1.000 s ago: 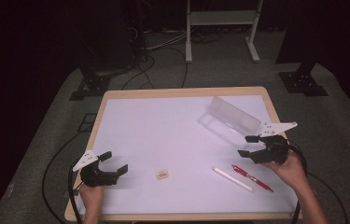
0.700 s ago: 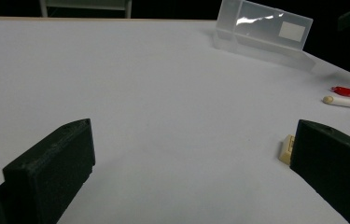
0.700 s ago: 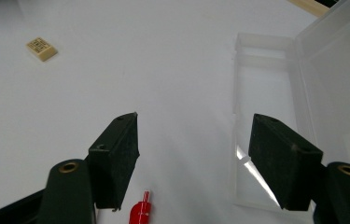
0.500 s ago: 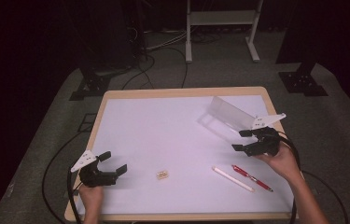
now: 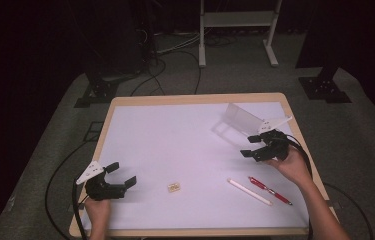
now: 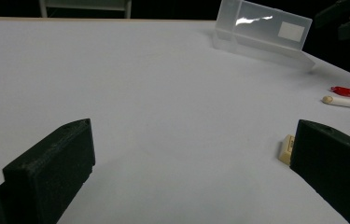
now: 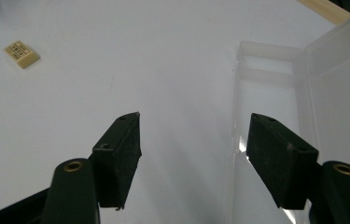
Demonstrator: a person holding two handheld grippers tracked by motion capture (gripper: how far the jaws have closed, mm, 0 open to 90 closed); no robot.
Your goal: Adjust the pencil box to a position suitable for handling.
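Right gripper [image 5: 253, 145], with its jaws spread wide and nothing between them, has moved away from the pens and up toward the clear plastic case [image 5: 242, 119] over the last second; a second ago it hung just above the red pen [image 5: 269, 189], and now it sits just beside the near end of the case, whose open tray lies directly under one jaw in the right gripper view [image 7: 275, 93]. That shift suggests the case is the thing about to be handled, probably steadied or pulled closer before anything goes into it, though no contact is made yet. Left gripper [image 5: 120, 175] is also wide open and has hardly moved, only sliding slightly toward the near left edge; it rests low over the table with the small tan eraser [image 6: 286, 148] just beside one of its jaws. The white pen [image 5: 249, 191] and the red pen lie side by side near the right front, well apart from the case and untouched. The surface is a smooth white sheet [image 5: 175, 145] on a table with a pale wooden rim [image 5: 195, 99], and it offers little grip for a light case. Beyond it the room is dark, with grey carpet [image 5: 355, 130], black cables [image 5: 145, 85] trailing across the floor and a white metal stand [image 5: 237, 30] at the back.
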